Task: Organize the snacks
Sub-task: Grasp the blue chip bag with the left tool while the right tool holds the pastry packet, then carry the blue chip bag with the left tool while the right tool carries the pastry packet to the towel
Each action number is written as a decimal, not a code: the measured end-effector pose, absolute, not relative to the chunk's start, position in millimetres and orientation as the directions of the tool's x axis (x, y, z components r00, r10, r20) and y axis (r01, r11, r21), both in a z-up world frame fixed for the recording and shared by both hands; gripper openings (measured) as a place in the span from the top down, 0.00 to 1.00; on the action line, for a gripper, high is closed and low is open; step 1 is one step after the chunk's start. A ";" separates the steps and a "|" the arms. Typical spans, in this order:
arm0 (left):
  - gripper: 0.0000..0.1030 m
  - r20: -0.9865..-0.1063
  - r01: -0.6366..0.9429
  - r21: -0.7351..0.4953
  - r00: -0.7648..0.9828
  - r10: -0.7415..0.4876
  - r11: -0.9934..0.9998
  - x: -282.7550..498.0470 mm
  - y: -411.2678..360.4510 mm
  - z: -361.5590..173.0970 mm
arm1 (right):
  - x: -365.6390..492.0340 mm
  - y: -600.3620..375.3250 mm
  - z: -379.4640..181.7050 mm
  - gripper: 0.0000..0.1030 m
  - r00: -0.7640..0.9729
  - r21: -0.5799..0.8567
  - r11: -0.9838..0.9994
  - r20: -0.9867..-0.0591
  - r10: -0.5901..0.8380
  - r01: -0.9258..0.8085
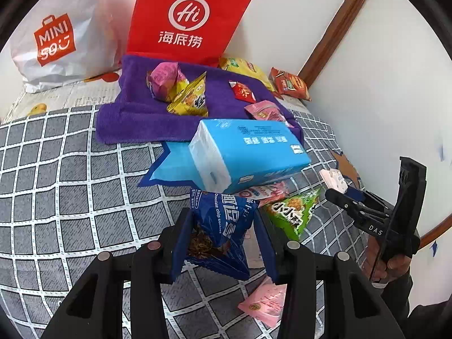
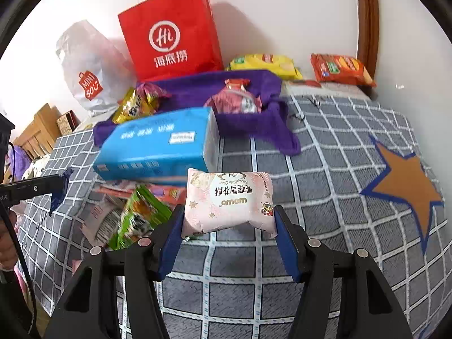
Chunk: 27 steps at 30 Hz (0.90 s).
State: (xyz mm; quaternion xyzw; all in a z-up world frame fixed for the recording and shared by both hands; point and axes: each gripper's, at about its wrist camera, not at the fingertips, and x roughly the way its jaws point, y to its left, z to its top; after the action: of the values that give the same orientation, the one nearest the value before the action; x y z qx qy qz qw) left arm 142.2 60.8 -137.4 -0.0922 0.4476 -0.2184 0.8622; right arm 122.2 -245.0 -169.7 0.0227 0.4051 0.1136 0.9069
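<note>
My left gripper [image 1: 223, 243] is shut on a blue chocolate chip cookie packet [image 1: 220, 226] and holds it above the checked bedspread. My right gripper [image 2: 228, 226] is shut on a pale pink snowflake pastry packet [image 2: 228, 200]; it also shows at the right of the left wrist view, with the packet [image 1: 334, 179] at its tip. A green snack packet [image 1: 293, 212] and a pink packet [image 1: 267, 306] lie on the bedspread near my left gripper. A purple towel [image 1: 135, 118] farther back carries several snack packets.
A blue tissue pack [image 1: 248, 152] lies in the middle of the bed. A red paper bag [image 1: 186, 19] and a white Miniso bag [image 1: 56, 39] stand against the wall. Yellow [image 2: 262, 63] and orange [image 2: 341, 69] snack bags lie at the back right.
</note>
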 end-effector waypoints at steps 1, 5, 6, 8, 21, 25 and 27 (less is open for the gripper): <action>0.59 -0.730 0.296 -0.356 0.504 -0.462 0.886 141.7 59.8 -135.6 | 121.7 -243.8 -166.6 0.41 0.650 0.133 0.972 -0.725 0.228 -0.192; 0.59 -0.724 0.309 -0.355 0.506 -0.468 0.882 142.3 53.2 -127.5 | 123.1 -236.9 -151.1 0.41 0.668 0.126 0.969 -0.705 0.238 -0.212; 0.59 -0.723 0.311 -0.353 0.508 -0.468 0.882 142.8 52.1 -125.8 | 124.0 -235.0 -147.2 0.41 0.672 0.124 0.968 -0.701 0.240 -0.217; 0.59 -0.718 0.318 -0.355 0.510 -0.474 0.879 143.6 50.0 -120.7 | 126.3 -231.6 -140.5 0.41 0.678 0.121 0.967 -0.693 0.244 -0.224; 0.59 -0.709 0.347 -0.346 0.512 -0.486 0.871 157.7 33.4 -92.2 | 159.2 -213.0 -107.2 0.41 0.697 0.105 0.964 -0.672 0.249 -0.242; 0.59 -0.703 0.352 -0.344 0.517 -0.487 0.870 167.0 29.3 -81.7 | 172.9 -211.2 -99.4 0.41 0.702 0.105 0.964 -0.667 0.250 -0.244; 0.59 -0.700 0.352 -0.346 0.520 -0.489 0.870 172.7 28.8 -76.8 | 180.9 -210.6 -97.5 0.41 0.701 0.107 0.965 -0.669 0.248 -0.239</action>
State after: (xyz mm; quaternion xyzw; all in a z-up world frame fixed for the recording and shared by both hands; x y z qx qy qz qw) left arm 172.7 28.8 -76.8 -0.0804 0.4258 -0.2421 0.8681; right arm 180.9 -210.6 -97.5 0.0061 0.3637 0.1319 0.9221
